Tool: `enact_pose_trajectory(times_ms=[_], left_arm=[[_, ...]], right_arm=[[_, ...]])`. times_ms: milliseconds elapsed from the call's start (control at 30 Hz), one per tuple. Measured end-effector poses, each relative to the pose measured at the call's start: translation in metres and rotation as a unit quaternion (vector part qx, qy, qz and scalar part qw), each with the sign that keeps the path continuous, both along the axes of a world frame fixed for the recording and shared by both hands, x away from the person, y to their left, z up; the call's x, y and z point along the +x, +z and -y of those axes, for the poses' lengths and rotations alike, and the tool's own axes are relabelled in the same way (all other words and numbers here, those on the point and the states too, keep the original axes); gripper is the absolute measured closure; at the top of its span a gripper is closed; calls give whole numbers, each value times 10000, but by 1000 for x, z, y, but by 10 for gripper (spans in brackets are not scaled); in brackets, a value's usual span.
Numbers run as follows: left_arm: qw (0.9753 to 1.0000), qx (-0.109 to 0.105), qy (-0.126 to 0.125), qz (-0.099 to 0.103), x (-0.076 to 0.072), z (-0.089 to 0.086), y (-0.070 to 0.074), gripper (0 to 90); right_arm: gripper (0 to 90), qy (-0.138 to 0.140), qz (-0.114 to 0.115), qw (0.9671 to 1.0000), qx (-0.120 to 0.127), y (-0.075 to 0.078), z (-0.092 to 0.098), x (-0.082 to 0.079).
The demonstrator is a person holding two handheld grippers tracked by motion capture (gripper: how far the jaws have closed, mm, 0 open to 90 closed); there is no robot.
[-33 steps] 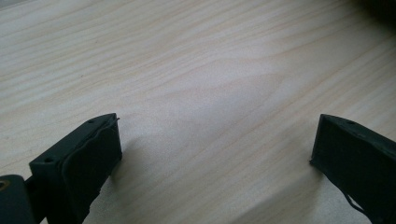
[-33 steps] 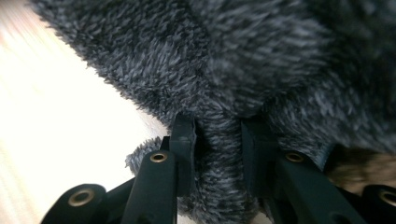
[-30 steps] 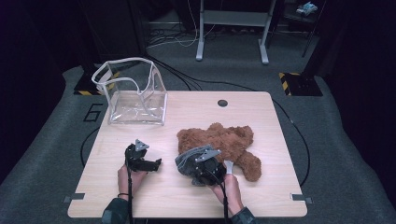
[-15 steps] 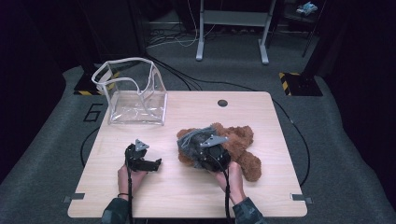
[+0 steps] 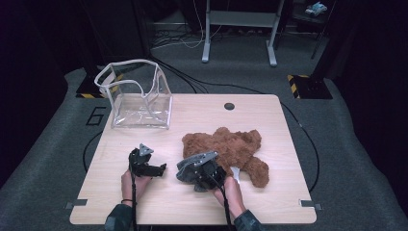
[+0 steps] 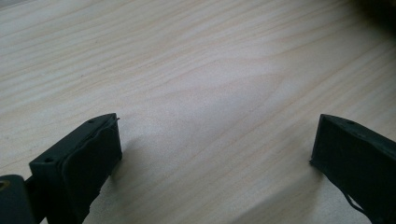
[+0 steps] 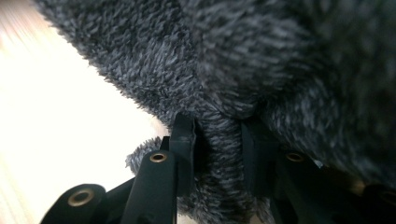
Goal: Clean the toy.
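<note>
Centrally on the desk (image 5: 269,125): brown plush bear (image 5: 231,147), long axis running right and toward the near edge, clear bag (image 5: 139,96) well apart at far left. Right gripper (image 7: 217,144) clenched on a fold of fur; left gripper (image 6: 215,154) released, over bare wood.

**Camera placement: one fixed overview, two gripper-mounted close views**

The high view looks forward and down on the whole table (image 5: 159,202) from afar. The left gripper view faces bare tabletop (image 6: 196,79) at close range. The right gripper view presses against the plush toy (image 7: 243,60), seen brown at centre frame in the high view (image 5: 231,147).
</note>
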State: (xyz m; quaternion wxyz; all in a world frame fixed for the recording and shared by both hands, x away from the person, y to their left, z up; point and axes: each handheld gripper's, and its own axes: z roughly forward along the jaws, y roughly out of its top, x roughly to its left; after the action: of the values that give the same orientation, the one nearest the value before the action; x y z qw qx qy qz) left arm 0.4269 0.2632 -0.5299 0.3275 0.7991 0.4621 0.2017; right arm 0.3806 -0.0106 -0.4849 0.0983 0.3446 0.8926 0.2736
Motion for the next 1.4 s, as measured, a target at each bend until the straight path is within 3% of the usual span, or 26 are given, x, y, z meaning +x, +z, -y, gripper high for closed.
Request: enact_pose_trajectory(times_ms=[100,200,367,500,767,867,1200,1400], left_arm=[[10000,-2,2,0,0,0,0,13],[10000,-3,3,0,0,0,0,14],[10000,4,6,5,0,0,0,14],[10000,-10,41,32,-1,1,0,24],[9999,-105,30,-15,-3,5,1,37],[9996,-281,38,2,-7,9,3,36],[9969,-764,-119,161,-37,34,18,51],[9956,-794,-437,233,-53,61,24,57]], right_arm=[[695,-21,-6,10000,76,3,2,-2],[695,-81,159,9997,173,14,10,-6],[698,-302,433,9978,409,36,34,-11],[700,-556,655,9944,623,55,58,-14],[702,-1066,1084,9852,795,79,99,-19],[702,-1349,1229,9801,781,84,117,-20],[702,-2119,1362,9658,611,79,168,-19],[702,-2420,1332,9596,539,72,189,-17]])
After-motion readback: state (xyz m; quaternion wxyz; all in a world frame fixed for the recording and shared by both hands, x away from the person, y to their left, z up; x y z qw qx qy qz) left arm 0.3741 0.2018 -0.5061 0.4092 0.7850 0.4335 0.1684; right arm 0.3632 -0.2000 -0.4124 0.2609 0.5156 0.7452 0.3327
